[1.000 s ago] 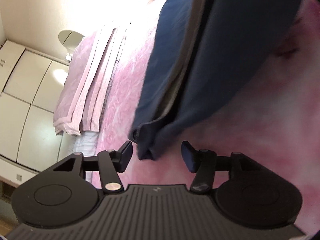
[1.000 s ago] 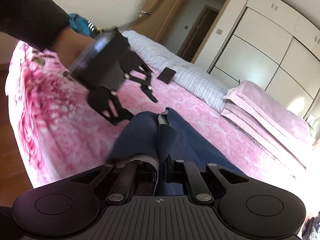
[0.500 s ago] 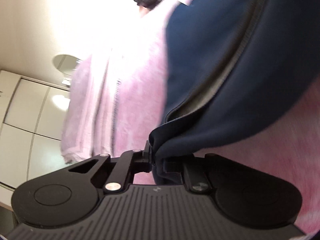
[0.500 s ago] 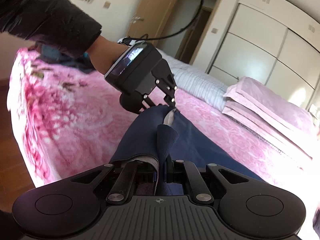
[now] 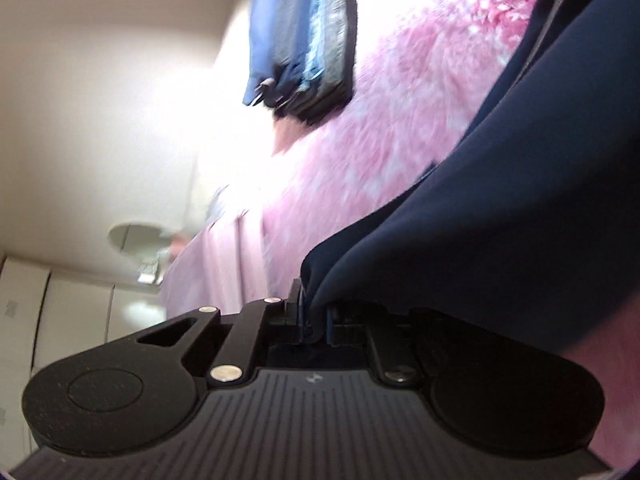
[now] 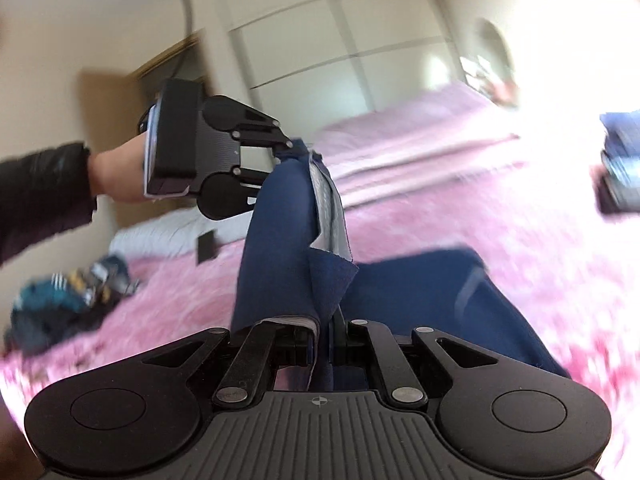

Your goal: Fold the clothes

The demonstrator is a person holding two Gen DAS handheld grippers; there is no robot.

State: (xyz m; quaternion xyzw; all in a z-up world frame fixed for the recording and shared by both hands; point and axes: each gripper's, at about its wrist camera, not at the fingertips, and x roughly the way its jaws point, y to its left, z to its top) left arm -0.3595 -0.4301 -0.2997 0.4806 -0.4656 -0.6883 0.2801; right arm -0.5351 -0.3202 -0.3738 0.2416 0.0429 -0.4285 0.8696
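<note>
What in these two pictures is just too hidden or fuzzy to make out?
- Navy garment: the right wrist view shows only a lifted strip, so its type is unclear.
- Heap of clothes, right wrist view: smeared by motion blur.
- Folded stack, left wrist view: blurred, items uncountable.
- Left gripper fingers: buried in navy cloth.

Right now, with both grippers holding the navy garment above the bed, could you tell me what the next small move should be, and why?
Probably carry the held edge across and lay it down on the part lying on the pink blanket. Both the left gripper and the right gripper are shut on the navy garment, one end is lifted and the rest lies on the bed, so a fold seems set up.
</note>
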